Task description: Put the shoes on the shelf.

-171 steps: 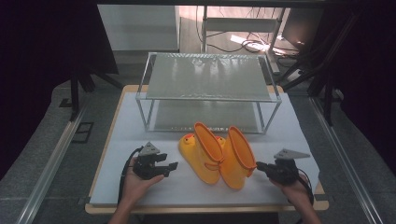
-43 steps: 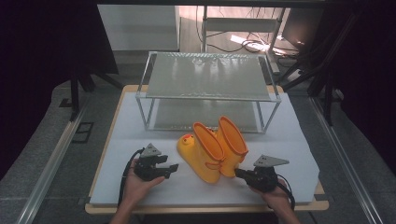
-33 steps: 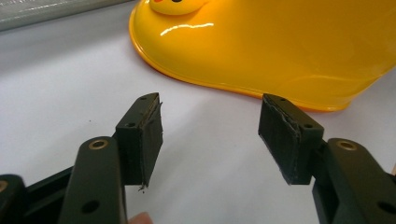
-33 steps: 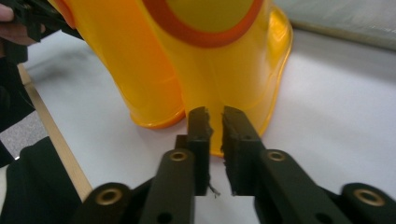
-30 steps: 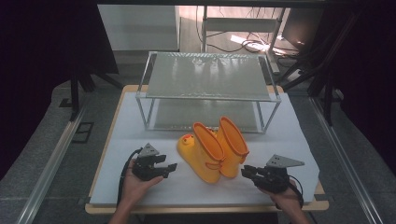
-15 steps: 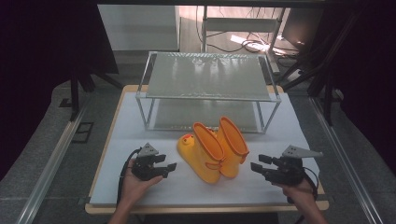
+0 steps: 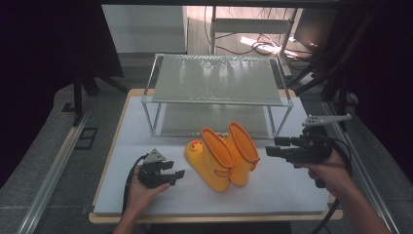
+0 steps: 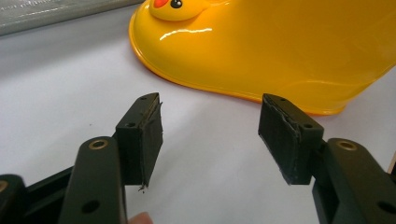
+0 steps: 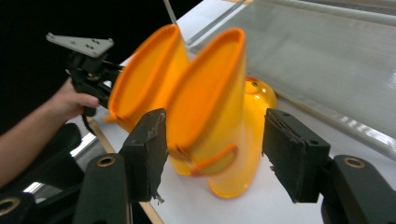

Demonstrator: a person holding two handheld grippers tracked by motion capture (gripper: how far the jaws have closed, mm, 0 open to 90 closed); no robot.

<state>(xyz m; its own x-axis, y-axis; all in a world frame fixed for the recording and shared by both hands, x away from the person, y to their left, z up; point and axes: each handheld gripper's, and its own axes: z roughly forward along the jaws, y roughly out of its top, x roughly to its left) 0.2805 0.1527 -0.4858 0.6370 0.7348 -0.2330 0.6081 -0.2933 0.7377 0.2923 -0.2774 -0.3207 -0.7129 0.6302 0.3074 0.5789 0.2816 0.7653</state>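
Note:
Two yellow rubber boots with orange linings stand side by side on the white table, the left boot (image 7: 210,158) bearing a duck face on its toe and the right boot (image 7: 242,150) touching it. My right gripper (image 7: 271,148) hovers above the table just right of the boots; its jaws have just been opening and nothing is between them. In the right gripper view both boots (image 9: 212,107) lie beyond its open gripper (image 9: 215,149). Low at the left, my left gripper (image 7: 178,173) rests open and empty, pointing at the duck toe (image 8: 261,46) a short way ahead of it (image 8: 210,126).
A metal-framed two-level rack (image 7: 216,80) with mesh shelves stands at the back of the table, close behind the boots. The white table top (image 7: 292,192) has bare room in front and on both sides. Dark floor and cables surround it.
My right gripper has opened, drawn back to the right from the right boot and risen. That boot now stands upright against the other one. The left gripper has stayed put.

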